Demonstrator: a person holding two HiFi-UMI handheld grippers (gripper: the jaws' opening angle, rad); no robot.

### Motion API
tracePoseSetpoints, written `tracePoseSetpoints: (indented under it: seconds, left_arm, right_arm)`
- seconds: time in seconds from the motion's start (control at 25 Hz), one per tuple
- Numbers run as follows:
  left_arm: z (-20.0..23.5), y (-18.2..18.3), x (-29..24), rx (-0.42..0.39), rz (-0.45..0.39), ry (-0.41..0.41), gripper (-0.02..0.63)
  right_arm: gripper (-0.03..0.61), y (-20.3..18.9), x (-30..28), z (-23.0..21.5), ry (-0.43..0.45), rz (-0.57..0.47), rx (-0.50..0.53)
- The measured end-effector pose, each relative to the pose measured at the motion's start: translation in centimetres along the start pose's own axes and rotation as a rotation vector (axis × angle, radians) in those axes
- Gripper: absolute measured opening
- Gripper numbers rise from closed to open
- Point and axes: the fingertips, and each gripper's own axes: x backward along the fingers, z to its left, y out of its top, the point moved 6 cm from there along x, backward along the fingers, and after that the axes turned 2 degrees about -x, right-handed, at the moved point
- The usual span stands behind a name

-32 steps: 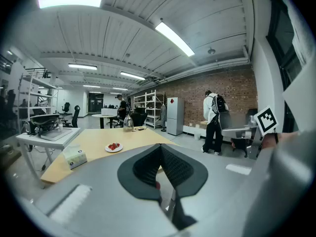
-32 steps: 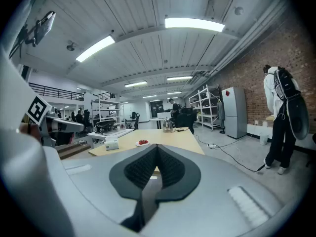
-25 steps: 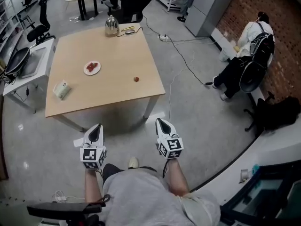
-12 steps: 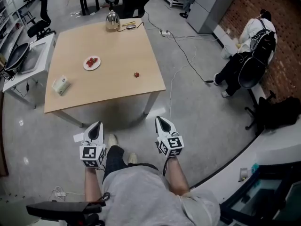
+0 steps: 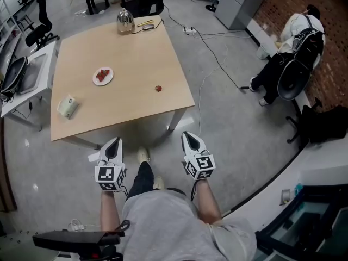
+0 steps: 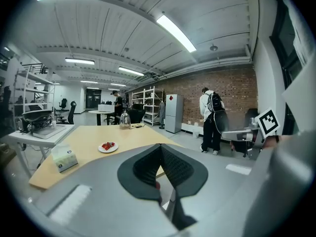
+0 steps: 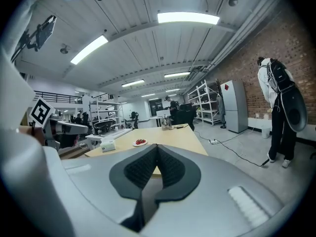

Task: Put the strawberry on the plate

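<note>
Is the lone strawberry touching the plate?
Apart. The head view shows the lone strawberry on bare tabletop, clearly to the right of the plate.

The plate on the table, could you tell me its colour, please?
The plate is white; the head view shows it best.

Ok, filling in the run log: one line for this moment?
left gripper: shut, empty | right gripper: shut, empty | strawberry: on table, apart from plate
</note>
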Motion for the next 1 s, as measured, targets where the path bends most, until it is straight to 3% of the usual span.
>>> tracePoseSetpoints:
  seconds: [0.48, 1.0]
  left_arm:
    - [6.2, 4.0, -8.0, -0.023, 0.014, -0.028, 0.02]
    - [11.7, 4.9, -14.7, -0.002, 0.021, -0.081, 0.02]
  right_arm:
    - [0.006, 3.3, -9.6, -1.2, -0.014, -0.006, -0.007]
    - [0.006, 5.5, -17.5, -1.2, -0.044, 0.022, 0.035]
